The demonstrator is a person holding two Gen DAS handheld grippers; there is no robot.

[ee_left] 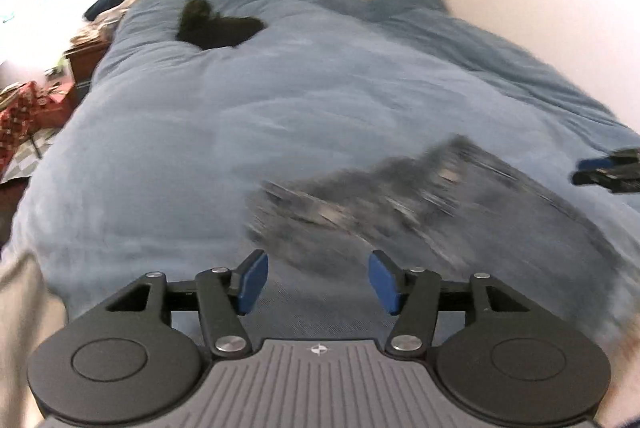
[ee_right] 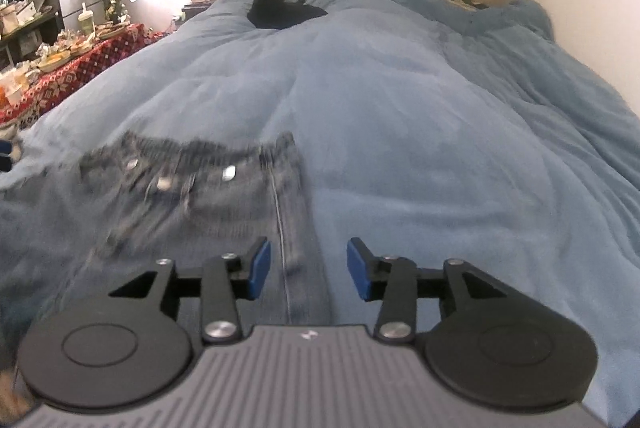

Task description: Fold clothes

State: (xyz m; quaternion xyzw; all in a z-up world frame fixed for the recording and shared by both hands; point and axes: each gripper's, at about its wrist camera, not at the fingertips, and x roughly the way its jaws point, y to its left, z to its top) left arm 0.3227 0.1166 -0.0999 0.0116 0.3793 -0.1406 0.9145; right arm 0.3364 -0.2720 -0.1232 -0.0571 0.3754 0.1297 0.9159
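A pair of blue-grey jeans (ee_left: 420, 204) lies flat on the blue duvet (ee_left: 280, 108), blurred in the left wrist view. Its waistband with metal buttons (ee_right: 192, 196) points toward the far end of the bed. My left gripper (ee_left: 316, 268) is open, hanging just left of the jeans' near edge with nothing between its pads. My right gripper (ee_right: 308, 256) is open over the jeans' right side seam, and its pads are clear of the cloth. The right gripper (ee_left: 608, 170) also shows at the right edge of the left wrist view.
A crumpled black garment (ee_right: 280, 10) lies far up the bed near the pillows. A low table with a red patterned cloth (ee_right: 80, 68) and many small items stands to the left of the bed. A white wall (ee_right: 592, 8) runs along the right side.
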